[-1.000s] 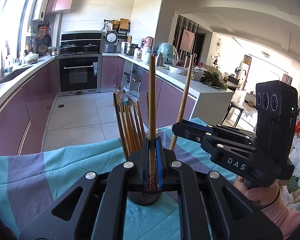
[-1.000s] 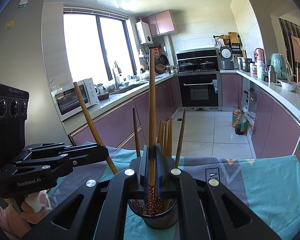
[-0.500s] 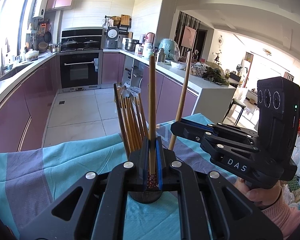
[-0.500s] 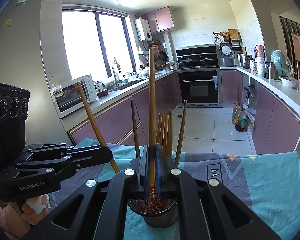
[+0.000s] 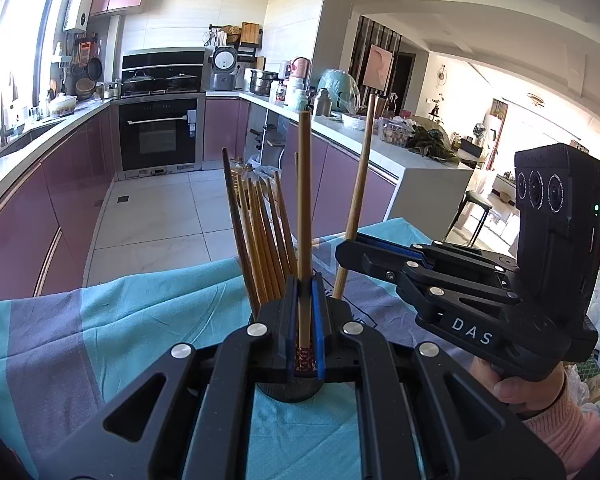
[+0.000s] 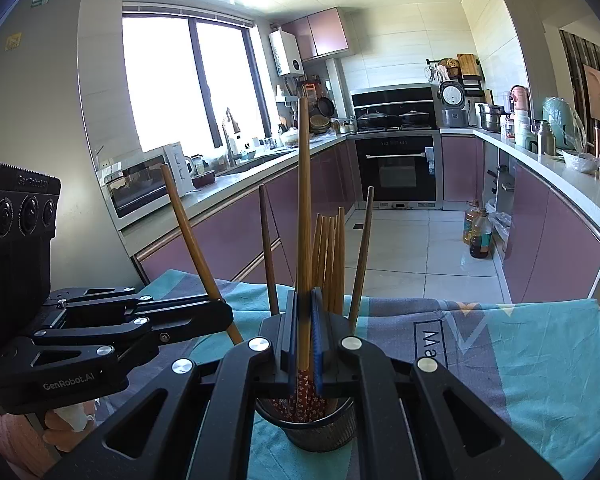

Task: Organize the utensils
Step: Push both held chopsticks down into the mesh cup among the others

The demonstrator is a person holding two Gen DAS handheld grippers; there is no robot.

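Note:
A dark mesh holder (image 6: 320, 432) stands on the teal and grey cloth (image 6: 520, 360) with several wooden chopsticks (image 6: 330, 256) upright in it. My right gripper (image 6: 304, 320) is shut on one chopstick (image 6: 304, 200), whose red patterned end dips into the holder's mouth. From the left comes my left gripper (image 6: 220, 312), shut on a slanted chopstick (image 6: 192, 240). In the left wrist view my left gripper (image 5: 304, 320) clamps its chopstick (image 5: 304, 220) right above the holder (image 5: 290, 390). Beside it the right gripper (image 5: 348, 248) holds the other chopstick (image 5: 360, 184).
The cloth (image 5: 100, 320) ends at the table's far edge, with the kitchen floor beyond. A person's hand (image 5: 520, 392) in a pink sleeve grips the right tool. Counters, an oven and a microwave (image 6: 148, 188) line the room far behind.
Both grippers keep their hold on their chopsticks and stay almost in place over the holder; only a slight drift of the views shows.

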